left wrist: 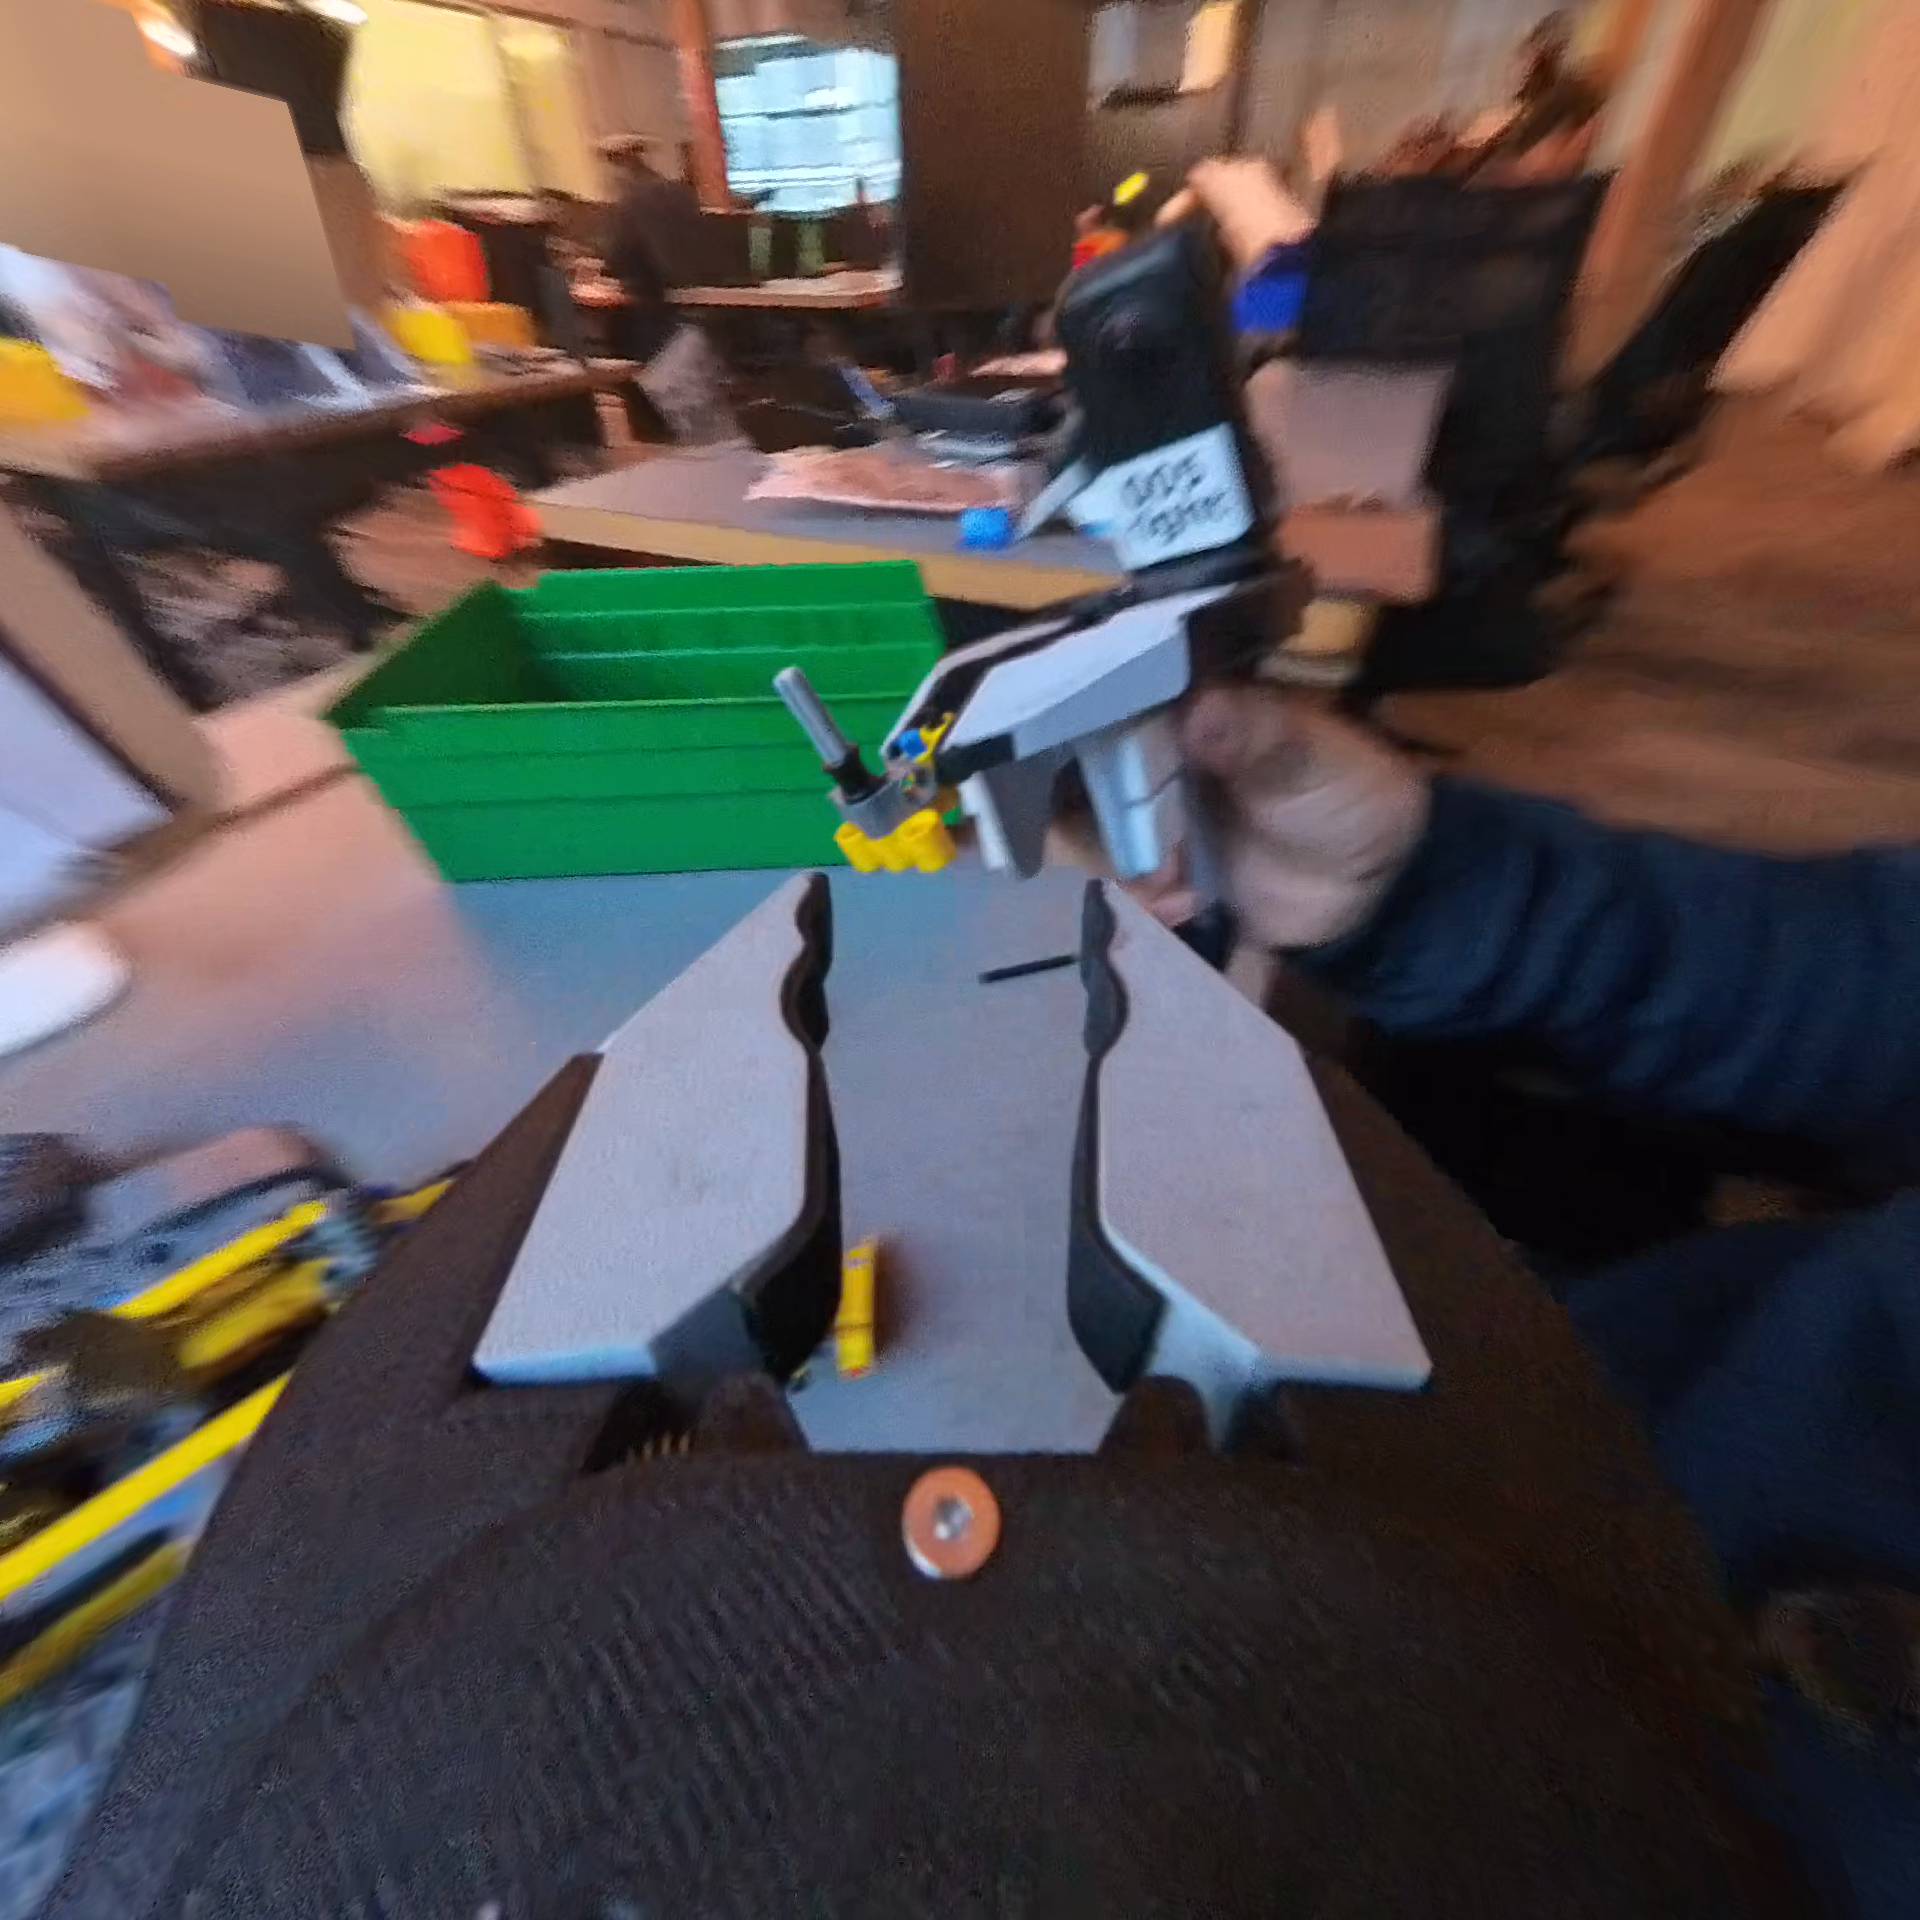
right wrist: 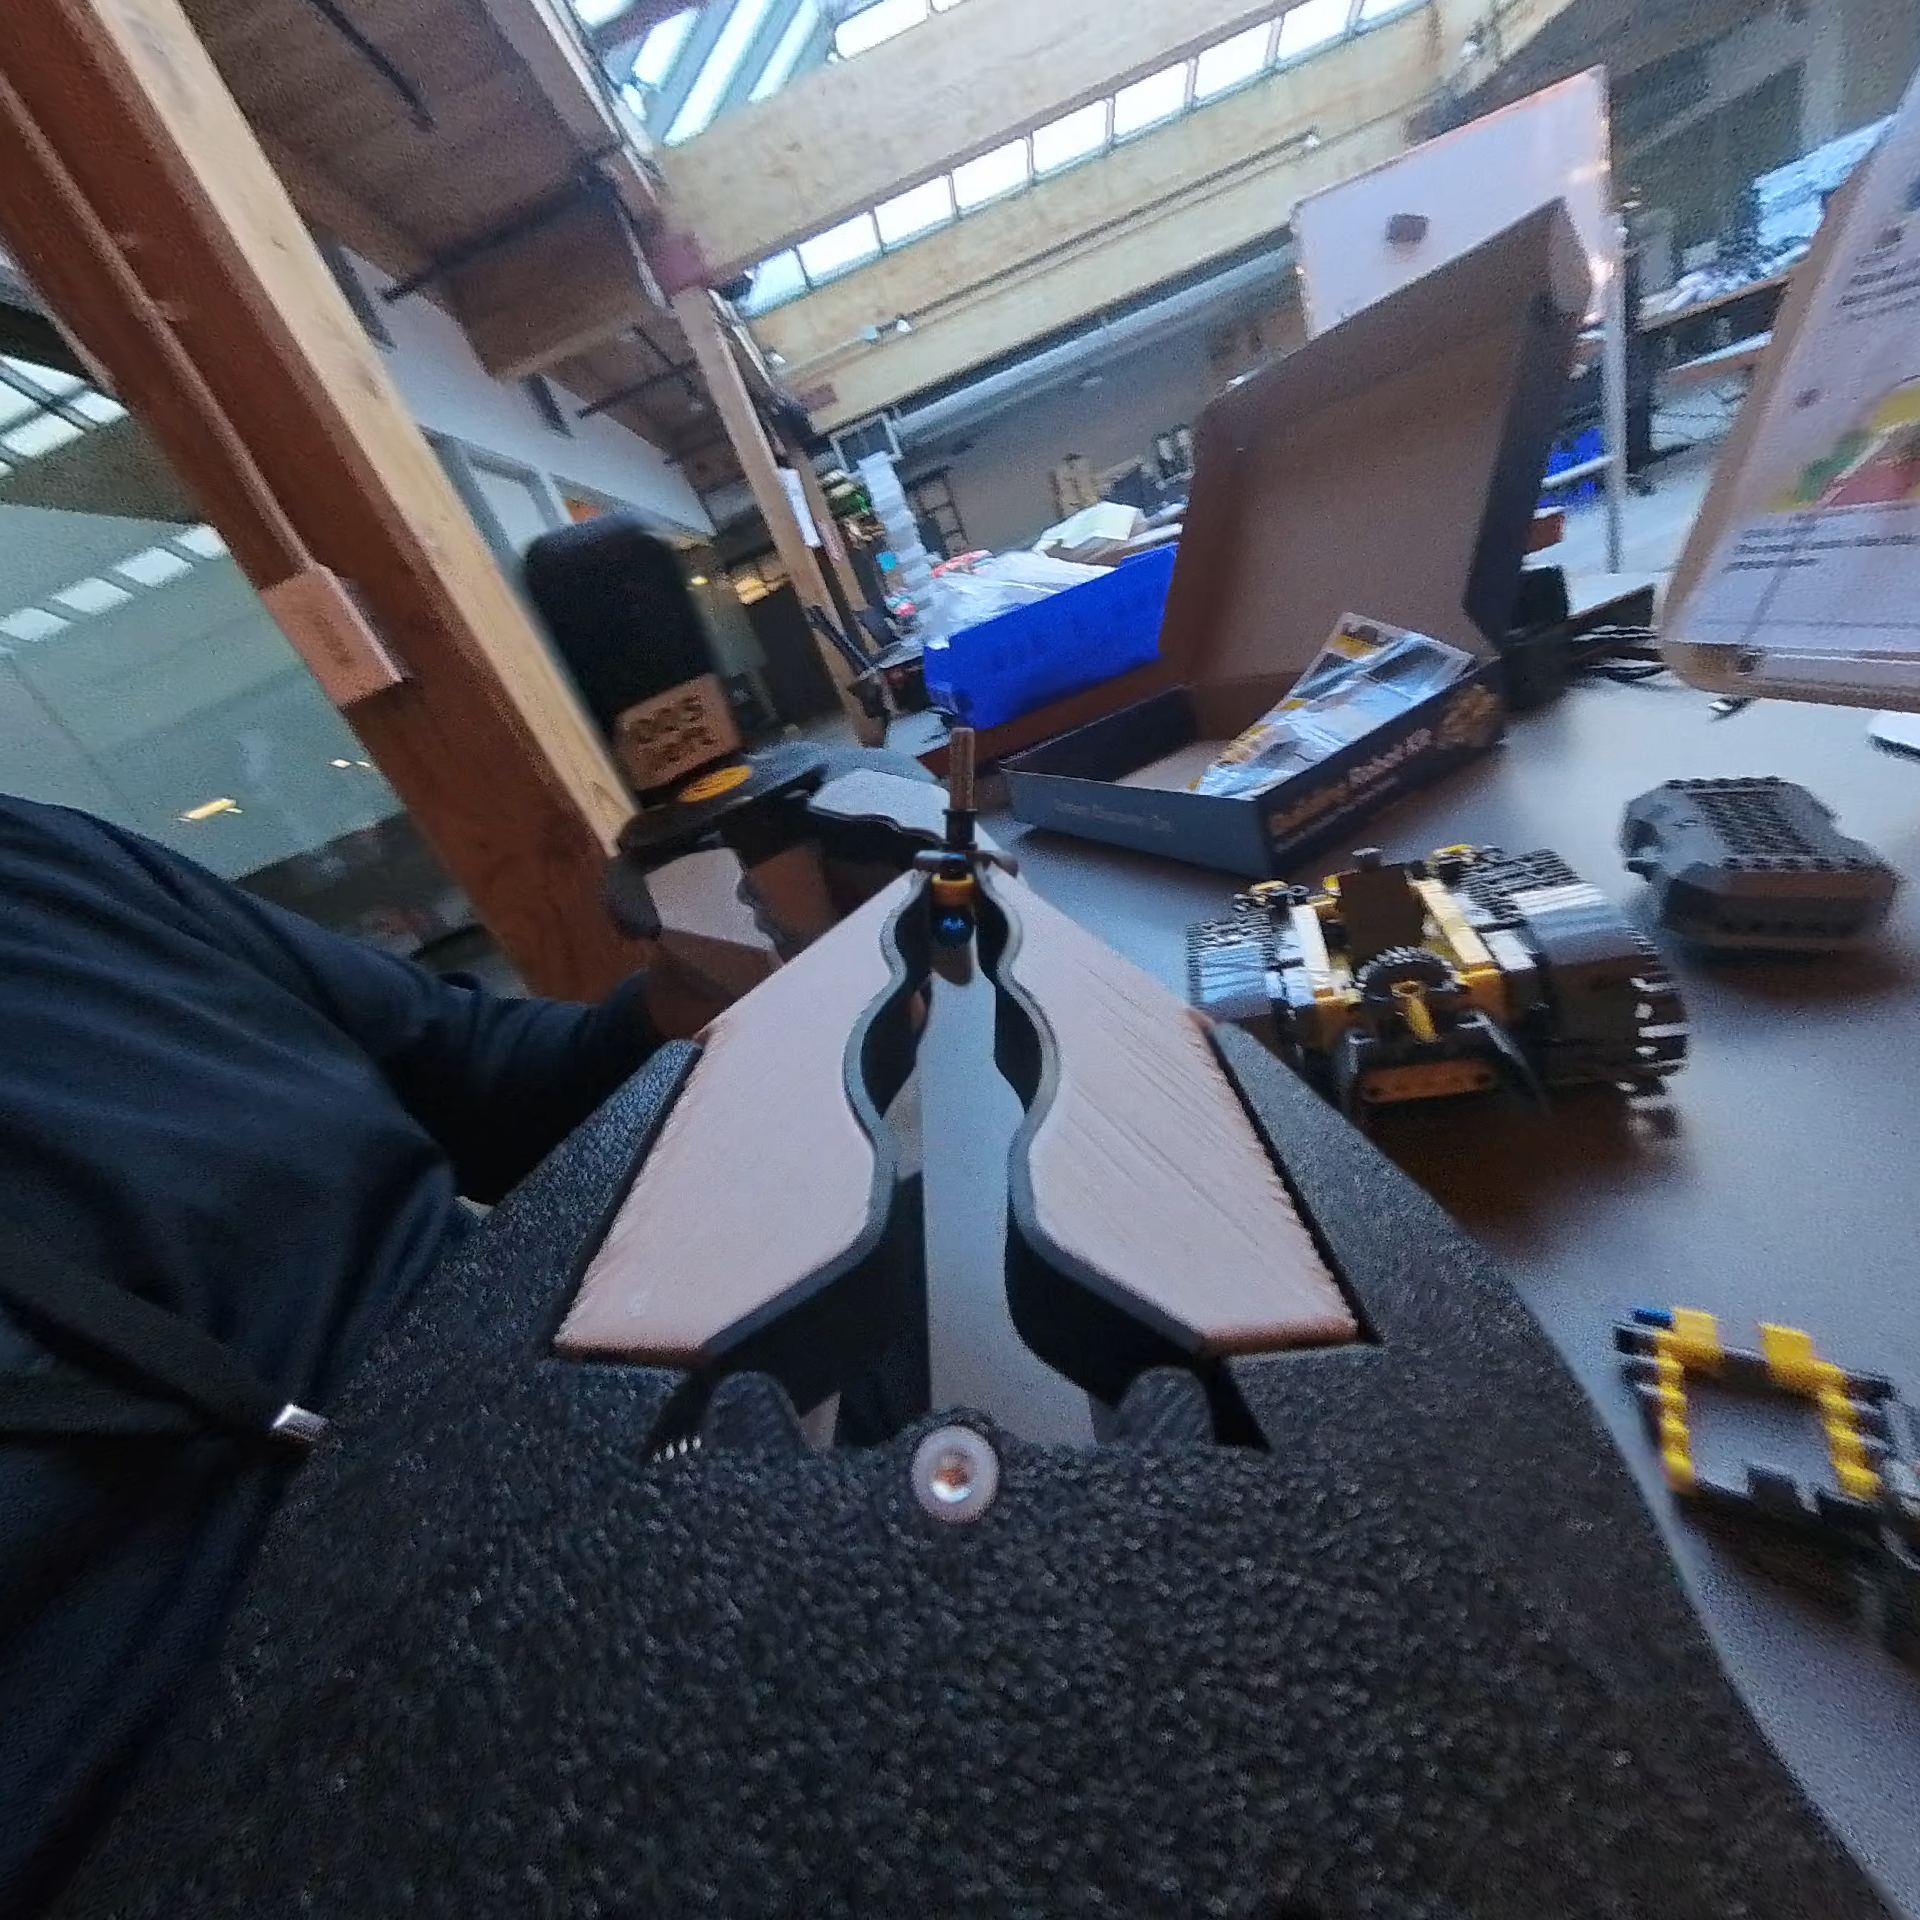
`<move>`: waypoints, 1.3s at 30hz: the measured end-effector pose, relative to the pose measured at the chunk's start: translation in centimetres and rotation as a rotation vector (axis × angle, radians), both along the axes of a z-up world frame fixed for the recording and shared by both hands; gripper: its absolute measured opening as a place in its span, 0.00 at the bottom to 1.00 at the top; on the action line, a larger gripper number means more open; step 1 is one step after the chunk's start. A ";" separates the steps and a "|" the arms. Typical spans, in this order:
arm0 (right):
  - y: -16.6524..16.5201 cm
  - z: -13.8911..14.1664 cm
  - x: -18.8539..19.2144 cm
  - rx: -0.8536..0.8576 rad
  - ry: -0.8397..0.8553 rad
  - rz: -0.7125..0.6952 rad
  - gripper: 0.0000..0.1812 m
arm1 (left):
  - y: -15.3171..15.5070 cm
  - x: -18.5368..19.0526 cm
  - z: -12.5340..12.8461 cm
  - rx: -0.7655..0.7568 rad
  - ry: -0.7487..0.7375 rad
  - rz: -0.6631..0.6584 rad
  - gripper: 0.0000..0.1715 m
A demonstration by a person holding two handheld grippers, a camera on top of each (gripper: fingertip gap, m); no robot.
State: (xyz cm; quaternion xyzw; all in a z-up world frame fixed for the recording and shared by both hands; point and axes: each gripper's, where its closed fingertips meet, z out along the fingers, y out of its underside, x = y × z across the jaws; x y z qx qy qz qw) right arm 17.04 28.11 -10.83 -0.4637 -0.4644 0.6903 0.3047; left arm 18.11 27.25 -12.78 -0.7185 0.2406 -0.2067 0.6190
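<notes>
Lying on the grey table [left wrist: 644, 1039] between the spread fingers of the left gripper [left wrist: 954, 935] is a small yellow pin [left wrist: 858, 1307], close to the left finger's base and untouched; nothing is held there, and the fingers are kept low over the tabletop. A thin black axle [left wrist: 1029, 969] is seen flat on the table just beyond, near the right fingertip. Farther on, the right gripper [left wrist: 914, 750] is seen raised off the table, its fingers pinched on a small brick assembly [left wrist: 894, 800] of grey, yellow and blue parts with a grey rod standing up from it; the piece is judged to be held aloft so its free end is accessible. Behind it stands a green bin [left wrist: 623, 727], open at the top. In the right wrist view, a tracked yellow-and-black model [right wrist: 1434, 977], a yellow-and-black frame [right wrist: 1756, 1423] and an open cardboard box [right wrist: 1299, 748] are noted on the table, well apart from the grip.
</notes>
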 end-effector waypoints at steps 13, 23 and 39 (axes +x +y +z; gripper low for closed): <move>-0.6 -1.0 -0.5 -0.002 -0.021 0.060 0.05 | 0.4 -1.6 -1.9 -0.102 -0.064 -0.008 0.13; -1.5 -2.4 -2.0 0.130 -0.128 -0.056 0.00 | 0.5 0.2 -3.4 -0.107 0.024 0.006 0.13; 4.7 -0.5 1.1 -0.238 -0.036 -0.049 0.00 | 3.1 -1.1 -16.0 -0.355 0.521 0.135 0.14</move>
